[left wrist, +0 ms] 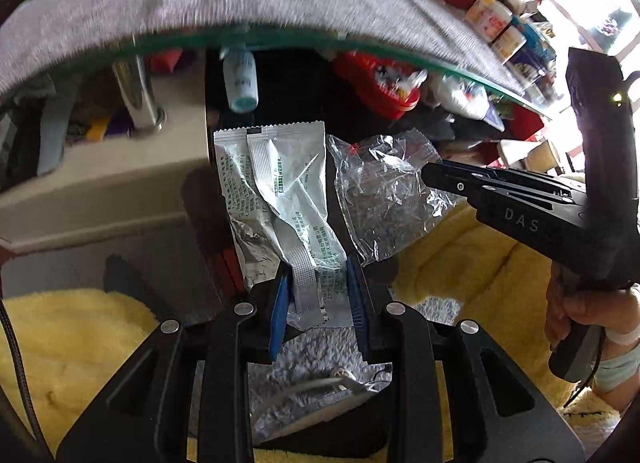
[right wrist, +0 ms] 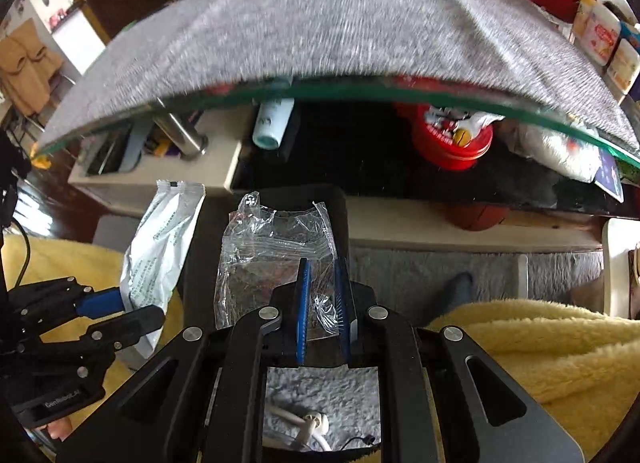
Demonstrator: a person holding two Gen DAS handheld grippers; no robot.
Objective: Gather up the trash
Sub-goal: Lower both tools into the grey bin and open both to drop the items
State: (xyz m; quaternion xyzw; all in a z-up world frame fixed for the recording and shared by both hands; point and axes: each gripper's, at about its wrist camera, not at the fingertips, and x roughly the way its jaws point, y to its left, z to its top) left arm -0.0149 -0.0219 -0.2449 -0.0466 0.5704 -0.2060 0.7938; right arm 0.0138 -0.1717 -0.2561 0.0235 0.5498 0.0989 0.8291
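- The left gripper (left wrist: 316, 299) points steeply down, its blue pads (left wrist: 280, 303) pressed onto the lower end of silver foil wrappers (left wrist: 280, 191), so the jaws are gripping them.
- The foil wrappers are at least two flat sachets, one over the other, creased and crumpled, with small green and black print and a crimped, saw-toothed top seam; they stand up out of the jaws, clear of any surface, in front of the glass table's near edge (left wrist: 280, 39).
- In the right wrist view the same wrappers (right wrist: 160, 239) show as a pale printed pouch held up at the left, with the left gripper (right wrist: 124, 313) clamped on its lower part.
- The right gripper (right wrist: 322, 303) has its jaws closed on the bottom of a clear plastic bag (right wrist: 272, 259).
- The clear plastic bag (left wrist: 384, 191) is thin, see-through and heavily wrinkled, with a zip-style strip across it; it too hangs free of the table, just beside the foil wrappers.
- A grey cloth (right wrist: 320, 27) covers the glass table top, up to its near edge.
- A person's hand (left wrist: 580, 315) grips the right gripper's handle, over a yellow fleece blanket (right wrist: 540, 347).
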